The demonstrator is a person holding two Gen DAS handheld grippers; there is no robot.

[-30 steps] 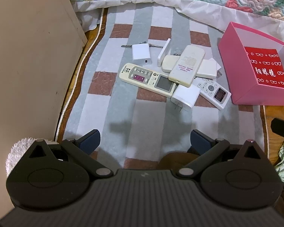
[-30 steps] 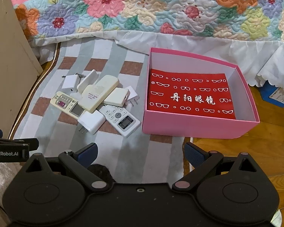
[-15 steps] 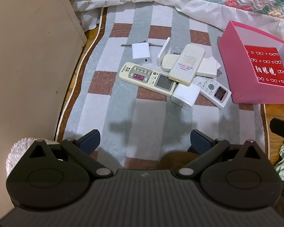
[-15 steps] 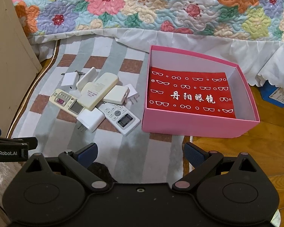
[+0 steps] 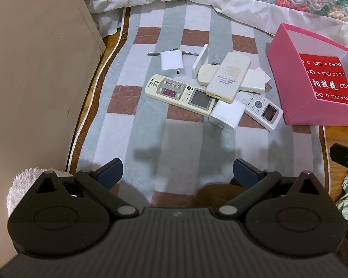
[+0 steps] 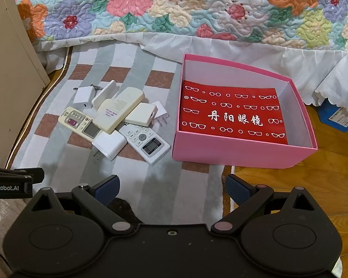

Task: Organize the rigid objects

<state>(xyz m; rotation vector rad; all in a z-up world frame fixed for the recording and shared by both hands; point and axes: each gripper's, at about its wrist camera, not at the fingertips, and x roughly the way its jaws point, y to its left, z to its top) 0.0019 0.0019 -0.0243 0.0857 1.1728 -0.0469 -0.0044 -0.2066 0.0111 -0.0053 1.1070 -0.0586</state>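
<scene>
Both grippers, left gripper [image 5: 176,170] and right gripper [image 6: 171,185], hang spread wide and empty above the striped rug [image 5: 181,153]. The piled remote controls [image 6: 118,111] and chargers lie beside the empty pink box [image 6: 243,155]. Recommended: take the unobstructed white charger [image 6: 110,143] first, gripping across its narrow sides.

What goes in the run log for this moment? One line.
left tool open, empty | right tool open, empty | remotes and chargers piled on rug | pink box unfilled
</scene>
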